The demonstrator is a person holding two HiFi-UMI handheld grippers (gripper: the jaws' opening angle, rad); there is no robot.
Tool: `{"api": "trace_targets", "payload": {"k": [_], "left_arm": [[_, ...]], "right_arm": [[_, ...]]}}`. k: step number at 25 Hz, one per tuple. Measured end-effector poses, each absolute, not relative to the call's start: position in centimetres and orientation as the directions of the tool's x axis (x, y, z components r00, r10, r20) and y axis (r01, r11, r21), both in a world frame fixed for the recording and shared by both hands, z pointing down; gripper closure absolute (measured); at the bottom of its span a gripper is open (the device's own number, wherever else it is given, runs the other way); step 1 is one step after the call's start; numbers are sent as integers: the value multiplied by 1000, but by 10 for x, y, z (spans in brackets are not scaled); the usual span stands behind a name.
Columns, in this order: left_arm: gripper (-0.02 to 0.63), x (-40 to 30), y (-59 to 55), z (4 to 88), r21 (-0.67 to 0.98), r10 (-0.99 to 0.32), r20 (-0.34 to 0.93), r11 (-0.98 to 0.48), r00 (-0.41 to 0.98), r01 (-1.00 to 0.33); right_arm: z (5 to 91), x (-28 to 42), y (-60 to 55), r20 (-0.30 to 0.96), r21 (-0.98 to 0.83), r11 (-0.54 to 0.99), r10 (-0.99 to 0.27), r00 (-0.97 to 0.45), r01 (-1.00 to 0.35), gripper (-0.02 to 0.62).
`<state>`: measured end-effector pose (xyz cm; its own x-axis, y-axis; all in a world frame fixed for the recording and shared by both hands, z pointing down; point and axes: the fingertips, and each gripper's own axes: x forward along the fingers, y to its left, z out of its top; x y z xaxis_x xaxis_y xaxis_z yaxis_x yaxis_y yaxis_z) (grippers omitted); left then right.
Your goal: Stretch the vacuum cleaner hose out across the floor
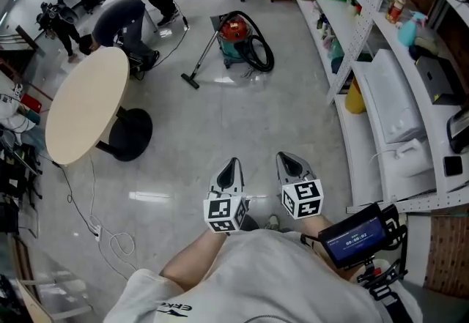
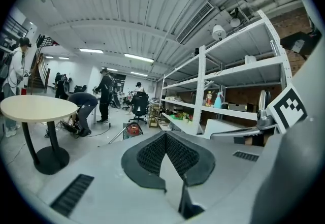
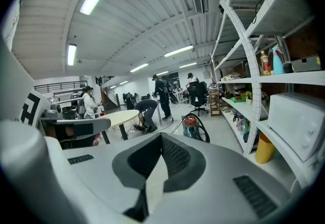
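Both grippers are held low in the head view, side by side just ahead of the person's body. The left gripper [image 1: 231, 162] is seen clenched in its own view, its ribbed pads [image 2: 152, 153] pressed together with nothing between them. The right gripper [image 1: 288, 158] is likewise closed on nothing, its pads [image 3: 170, 154] meeting in a single seam.

The vacuum cleaner [image 1: 236, 34] is found well apart from both, at about 12 o'clock across the grey floor [image 1: 220, 124]. Its black hose [image 1: 262, 50] is coiled in a loop on the 3 o'clock side of the red canister, resting against it. A wand [image 1: 203, 58] is laid out from the canister toward 8 o'clock, ending in a floor nozzle.

In the left gripper view the canister [image 2: 133, 129] is seen far off at roughly 11 o'clock above the closed jaw tips. In the right gripper view the hose [image 3: 203, 131] appears at about 1 o'clock beyond the tips.

A round table [image 1: 86, 105] stands at 10 o'clock, and white shelving [image 1: 352, 28] runs along the 2 o'clock side.
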<state>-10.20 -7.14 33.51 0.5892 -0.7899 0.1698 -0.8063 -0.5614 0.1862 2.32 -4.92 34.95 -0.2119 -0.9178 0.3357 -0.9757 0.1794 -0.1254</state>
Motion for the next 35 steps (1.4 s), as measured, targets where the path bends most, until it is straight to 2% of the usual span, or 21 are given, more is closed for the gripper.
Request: {"api": "trace_targets", "payload": {"k": [8, 18, 25, 35], "left_arm": [[604, -102, -161, 349, 206, -796, 193, -539, 574, -817], [604, -107, -303, 345, 198, -750, 151, -615, 643, -763], [604, -115, -373, 354, 211, -738, 166, -622, 655, -754], [604, -64, -477, 375, 204, -759, 204, -584, 618, -786]], "right_arm": [[359, 29, -138, 355, -127, 180, -910, -214, -975, 594], [349, 19, -274, 326, -80, 122, -935, -142, -989, 594], [354, 10, -344, 345, -68, 116, -929, -132, -991, 594], [373, 67, -454, 358, -89, 139, -920, -162, -986, 594]]}}
